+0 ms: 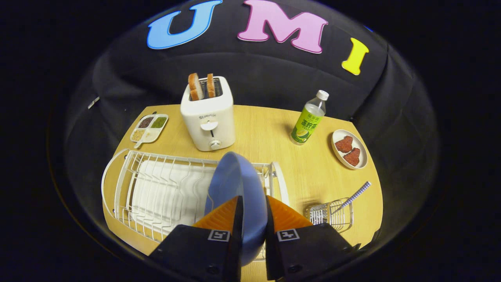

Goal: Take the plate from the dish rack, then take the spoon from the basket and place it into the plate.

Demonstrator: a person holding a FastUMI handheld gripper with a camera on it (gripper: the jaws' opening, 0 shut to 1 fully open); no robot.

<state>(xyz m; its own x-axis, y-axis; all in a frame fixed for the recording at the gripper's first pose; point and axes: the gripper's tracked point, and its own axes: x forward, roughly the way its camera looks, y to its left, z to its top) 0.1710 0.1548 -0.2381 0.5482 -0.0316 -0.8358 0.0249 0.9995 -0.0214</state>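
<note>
A blue plate (235,184) stands on edge between my fingers, and my gripper (252,209) is shut on its rim. The plate hangs over the right end of the white wire dish rack (156,188) on the wooden table. To the right of the fingers stands a small wire basket (330,214). A spoon (354,196) with a checkered handle leans out of that basket toward the right.
Beyond the rack stands a white toaster (208,117) with two bread slices. A divided snack tray (148,127) lies at the far left. A green-labelled bottle (309,119) and a small dish of red food (349,149) stand at the far right.
</note>
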